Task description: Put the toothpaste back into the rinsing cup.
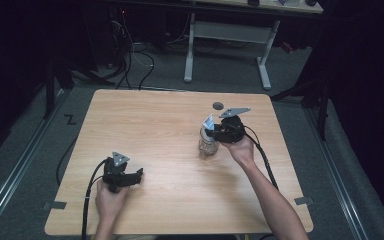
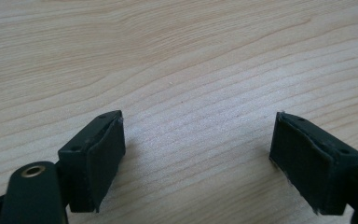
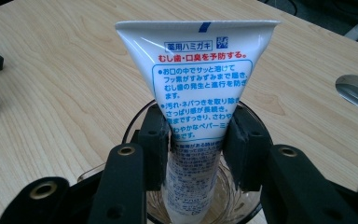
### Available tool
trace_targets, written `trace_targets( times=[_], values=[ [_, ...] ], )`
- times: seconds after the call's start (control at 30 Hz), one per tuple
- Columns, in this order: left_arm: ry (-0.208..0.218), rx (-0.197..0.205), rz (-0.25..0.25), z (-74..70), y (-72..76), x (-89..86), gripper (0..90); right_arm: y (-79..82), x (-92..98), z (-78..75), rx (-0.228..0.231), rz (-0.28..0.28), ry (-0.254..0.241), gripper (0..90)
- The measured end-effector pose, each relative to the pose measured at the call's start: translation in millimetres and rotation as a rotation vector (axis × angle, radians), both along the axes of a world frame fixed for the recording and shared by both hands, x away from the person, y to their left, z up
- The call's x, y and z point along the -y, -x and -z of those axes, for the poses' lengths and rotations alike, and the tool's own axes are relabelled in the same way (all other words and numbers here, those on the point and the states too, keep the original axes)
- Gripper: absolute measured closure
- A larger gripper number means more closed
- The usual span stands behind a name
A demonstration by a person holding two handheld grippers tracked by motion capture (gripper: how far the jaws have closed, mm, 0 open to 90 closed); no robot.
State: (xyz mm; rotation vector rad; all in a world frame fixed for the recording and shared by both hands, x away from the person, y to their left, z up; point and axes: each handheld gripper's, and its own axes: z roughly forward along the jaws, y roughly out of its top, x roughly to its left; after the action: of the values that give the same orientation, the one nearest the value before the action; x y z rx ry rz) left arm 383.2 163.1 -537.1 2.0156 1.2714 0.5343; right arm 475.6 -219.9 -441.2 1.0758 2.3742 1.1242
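The tube [image 3: 196,93] stands cap-down in the glass [image 3: 135,123] on the bench [image 1: 150,130], with the right tongs [image 3: 196,144] pinching its middle. Best to release gently and lift straight up, so the glass stays put. Left tongs [image 2: 198,158] idle, open, over bare bench.

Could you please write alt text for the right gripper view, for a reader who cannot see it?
A white toothpaste tube with blue and red Japanese print stands cap-down in a clear glass cup, crimped end up, with the right gripper and its black jaws at either side of the tube's middle. The cup sits on a light wooden table.
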Motion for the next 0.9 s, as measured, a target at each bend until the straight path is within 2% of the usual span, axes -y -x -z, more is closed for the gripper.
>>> trace_targets(
  times=[0.4,0.9],
  values=[
    [0.000,0.000,0.000,0.0,0.0,0.0,18.0,5.6,3.5,-0.3,0.004,-0.005,0.009,62.6],
    [0.000,0.000,0.000,0.0,0.0,0.0,18.0,14.9,14.4,3.1,0.006,0.010,-0.017,61.6]
  ],
)
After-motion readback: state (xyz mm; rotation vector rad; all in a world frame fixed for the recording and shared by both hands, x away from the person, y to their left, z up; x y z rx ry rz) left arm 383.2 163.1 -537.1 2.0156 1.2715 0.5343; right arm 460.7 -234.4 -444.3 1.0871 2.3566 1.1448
